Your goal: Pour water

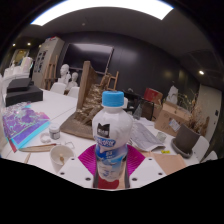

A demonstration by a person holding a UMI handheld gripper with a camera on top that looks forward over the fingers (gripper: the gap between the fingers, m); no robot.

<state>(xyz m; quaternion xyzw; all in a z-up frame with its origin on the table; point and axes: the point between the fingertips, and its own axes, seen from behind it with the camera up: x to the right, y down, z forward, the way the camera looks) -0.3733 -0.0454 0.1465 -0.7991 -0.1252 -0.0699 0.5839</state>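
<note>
we are seeing a clear plastic bottle (111, 138) with a blue cap standing upright between the fingers, close in at their tips. a dark label with white print is wrapping its upper body, and a blue and white band is circling lower down.

Dim rm w/ bright ceiling light (100, 9), cluttered white table (45, 112).

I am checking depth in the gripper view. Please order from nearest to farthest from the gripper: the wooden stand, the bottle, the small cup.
1. bottle, between the gripper fingers.
2. small cup, just left.
3. wooden stand, beyond.
</note>
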